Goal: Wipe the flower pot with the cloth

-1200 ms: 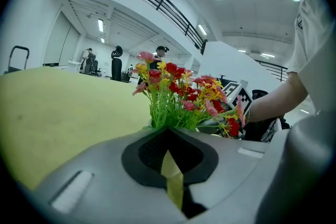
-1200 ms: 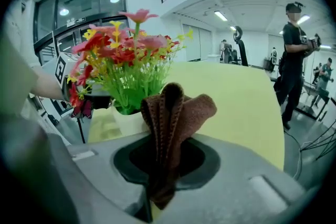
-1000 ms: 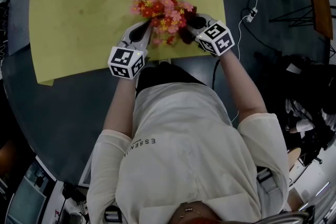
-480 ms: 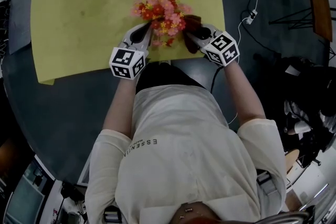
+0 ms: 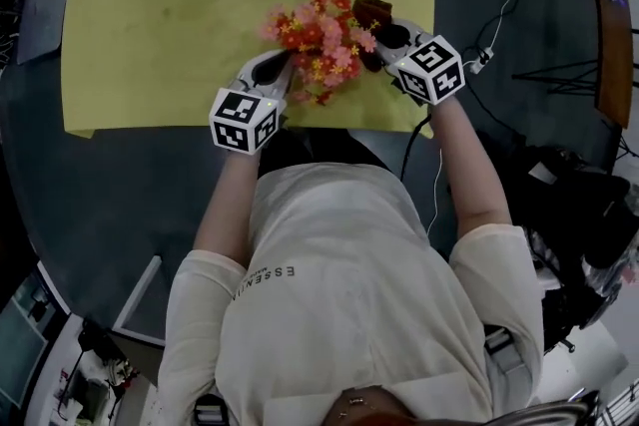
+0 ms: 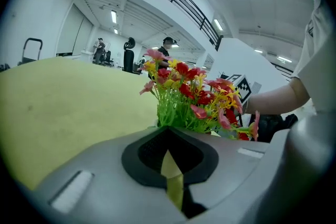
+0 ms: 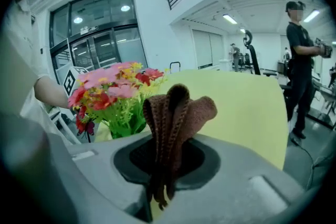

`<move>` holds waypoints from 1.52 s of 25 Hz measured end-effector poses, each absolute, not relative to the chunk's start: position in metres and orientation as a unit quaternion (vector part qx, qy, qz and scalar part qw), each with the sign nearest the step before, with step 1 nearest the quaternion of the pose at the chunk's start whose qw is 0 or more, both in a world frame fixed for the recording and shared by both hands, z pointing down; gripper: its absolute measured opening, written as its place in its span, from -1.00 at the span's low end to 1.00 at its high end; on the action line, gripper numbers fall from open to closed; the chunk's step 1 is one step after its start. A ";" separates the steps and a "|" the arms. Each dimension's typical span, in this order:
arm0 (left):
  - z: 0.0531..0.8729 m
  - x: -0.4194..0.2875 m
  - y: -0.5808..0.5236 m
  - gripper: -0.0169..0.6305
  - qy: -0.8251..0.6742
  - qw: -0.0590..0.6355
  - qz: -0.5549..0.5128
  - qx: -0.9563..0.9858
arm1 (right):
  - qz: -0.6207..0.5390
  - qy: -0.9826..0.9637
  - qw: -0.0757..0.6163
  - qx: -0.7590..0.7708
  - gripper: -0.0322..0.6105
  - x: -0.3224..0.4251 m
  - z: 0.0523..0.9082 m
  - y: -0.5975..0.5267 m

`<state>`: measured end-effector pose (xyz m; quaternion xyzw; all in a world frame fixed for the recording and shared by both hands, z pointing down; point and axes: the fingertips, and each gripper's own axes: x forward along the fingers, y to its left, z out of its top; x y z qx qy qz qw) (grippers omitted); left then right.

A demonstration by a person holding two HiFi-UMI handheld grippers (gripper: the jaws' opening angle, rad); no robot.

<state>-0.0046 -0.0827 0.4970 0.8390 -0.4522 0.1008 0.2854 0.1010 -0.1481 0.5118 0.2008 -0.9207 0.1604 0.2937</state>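
Note:
A bunch of red, pink and yellow flowers (image 5: 318,37) stands on the yellow mat (image 5: 170,15); its pot is hidden beneath the blooms. My left gripper (image 5: 283,67) sits at the near left of the flowers (image 6: 194,94), shut, with nothing seen between the jaws (image 6: 168,139). My right gripper (image 5: 384,30) is at the right side of the flowers (image 7: 115,94), shut on a folded brown cloth (image 5: 369,12). The cloth (image 7: 176,113) sticks up out of the right gripper (image 7: 167,157).
The mat lies on a dark round table (image 5: 100,195). Cables (image 5: 499,5) trail over the floor to the right. A person (image 7: 299,55) stands beyond the table's far edge in the right gripper view.
My right gripper carried the cloth away from me along the right side of the flowers. The left gripper held its place by the flowers.

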 end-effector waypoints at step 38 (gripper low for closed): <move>0.496 -0.012 -0.085 -0.91 -0.536 0.299 0.089 0.785 | 0.332 -0.818 0.318 -0.346 -0.75 -0.019 0.520 -0.145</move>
